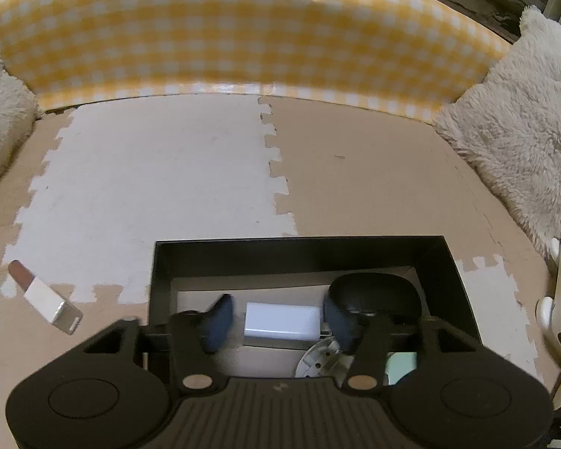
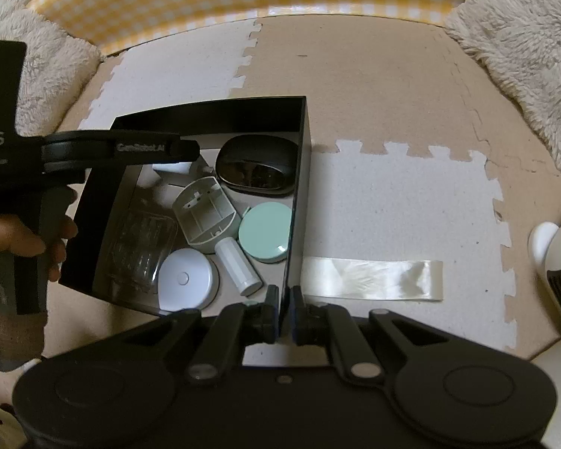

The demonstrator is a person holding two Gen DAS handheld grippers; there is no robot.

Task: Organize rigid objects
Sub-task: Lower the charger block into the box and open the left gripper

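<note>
A black open box [image 2: 213, 110] sits on the foam mat. In it lie a black oval mouse [image 2: 258, 168], a grey plastic shell [image 2: 205, 209], a mint round case [image 2: 265, 232], a white cylinder [image 2: 239, 265], a white disc [image 2: 185, 278] and a clear container [image 2: 142, 247]. My left gripper [image 1: 278, 320] hangs open over the box [image 1: 299, 247]. A white block [image 1: 282, 321] lies between its fingers, with a gap on each side. My right gripper [image 2: 286, 316] is shut on the box's thin right wall at the near corner.
A white and silver stick [image 1: 45, 295] lies on the mat left of the box. A shiny cream strip [image 2: 372, 278] lies right of it. Fluffy cushions [image 2: 523, 45] flank a yellow checked panel [image 1: 243, 30]. A white appliance [image 2: 553, 258] stands at the right edge.
</note>
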